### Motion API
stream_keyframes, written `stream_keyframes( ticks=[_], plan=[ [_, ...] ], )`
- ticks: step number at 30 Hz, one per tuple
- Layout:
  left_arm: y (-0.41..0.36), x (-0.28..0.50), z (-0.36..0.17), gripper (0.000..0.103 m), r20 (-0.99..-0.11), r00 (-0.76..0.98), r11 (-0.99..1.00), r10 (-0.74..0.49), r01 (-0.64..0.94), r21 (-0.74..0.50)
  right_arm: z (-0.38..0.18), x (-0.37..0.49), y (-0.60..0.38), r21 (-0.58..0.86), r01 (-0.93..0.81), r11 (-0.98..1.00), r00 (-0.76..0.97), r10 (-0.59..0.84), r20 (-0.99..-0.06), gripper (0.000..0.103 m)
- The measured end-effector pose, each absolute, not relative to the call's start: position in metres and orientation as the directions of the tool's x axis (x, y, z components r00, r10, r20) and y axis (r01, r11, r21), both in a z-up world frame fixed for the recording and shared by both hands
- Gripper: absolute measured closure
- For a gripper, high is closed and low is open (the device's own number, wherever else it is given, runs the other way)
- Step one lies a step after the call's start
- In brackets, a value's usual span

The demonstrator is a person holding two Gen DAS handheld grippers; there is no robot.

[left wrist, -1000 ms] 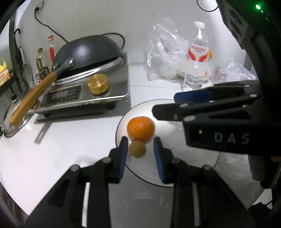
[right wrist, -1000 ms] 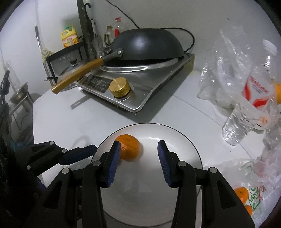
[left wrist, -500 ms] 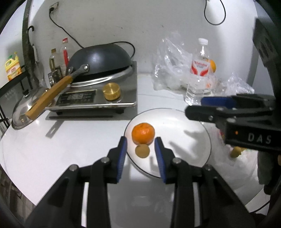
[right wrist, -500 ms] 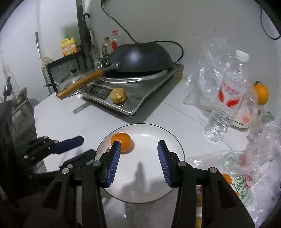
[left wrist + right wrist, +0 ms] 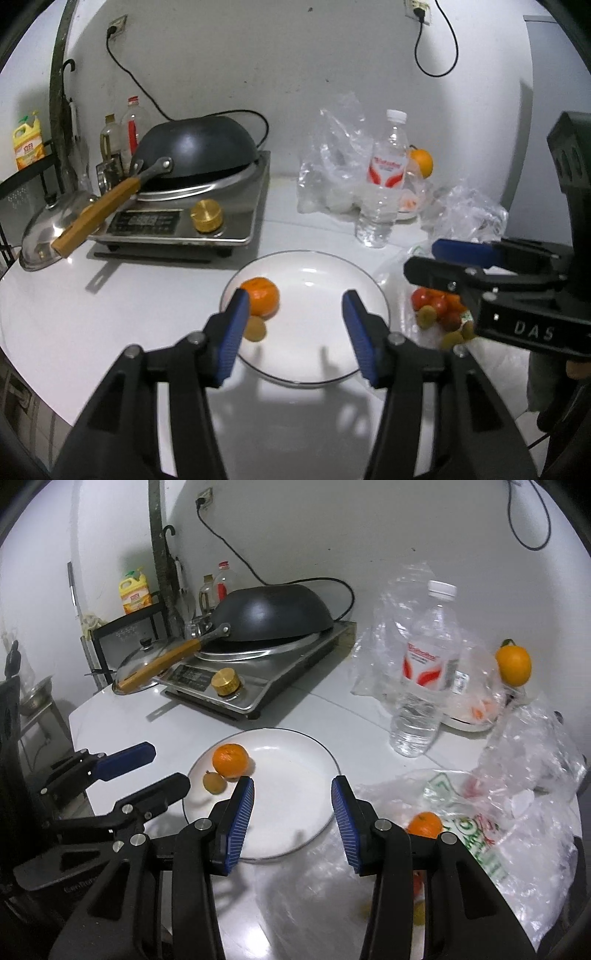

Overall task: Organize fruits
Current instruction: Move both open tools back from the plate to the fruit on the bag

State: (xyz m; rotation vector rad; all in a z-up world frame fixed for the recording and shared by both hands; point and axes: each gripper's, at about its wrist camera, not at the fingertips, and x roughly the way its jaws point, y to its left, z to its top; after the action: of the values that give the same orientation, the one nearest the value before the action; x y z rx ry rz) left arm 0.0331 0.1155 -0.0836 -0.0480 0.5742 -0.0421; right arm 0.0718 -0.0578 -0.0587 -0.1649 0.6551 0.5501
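Here the left hand-held gripper (image 5: 291, 328) is seen with jaws that have just been opening, nothing held between them; the right hand-held gripper (image 5: 291, 812) is partly open and empty too. On the white plate (image 5: 325, 373), at its left side, an orange (image 5: 260, 295) and a small brown fruit (image 5: 255, 329) are touching. More fruit is left in the plastic bag (image 5: 476, 834) to the right on the surface (image 5: 110, 314). A round fruit could be nudged off the plate, or film pinched with the next pick.
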Motion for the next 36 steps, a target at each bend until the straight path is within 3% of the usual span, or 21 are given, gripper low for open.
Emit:
stream_keyframes(
  ticks=[36],
  plan=[
    [0.013, 0.038, -0.081, 0.049, -0.569, 0.814, 0.989, -0.114, 0.148, 0.013, -0.067, 0.053, -0.168, 0.073, -0.431, 0.900, 0.705, 0.386, -0.596, 0.057]
  ],
)
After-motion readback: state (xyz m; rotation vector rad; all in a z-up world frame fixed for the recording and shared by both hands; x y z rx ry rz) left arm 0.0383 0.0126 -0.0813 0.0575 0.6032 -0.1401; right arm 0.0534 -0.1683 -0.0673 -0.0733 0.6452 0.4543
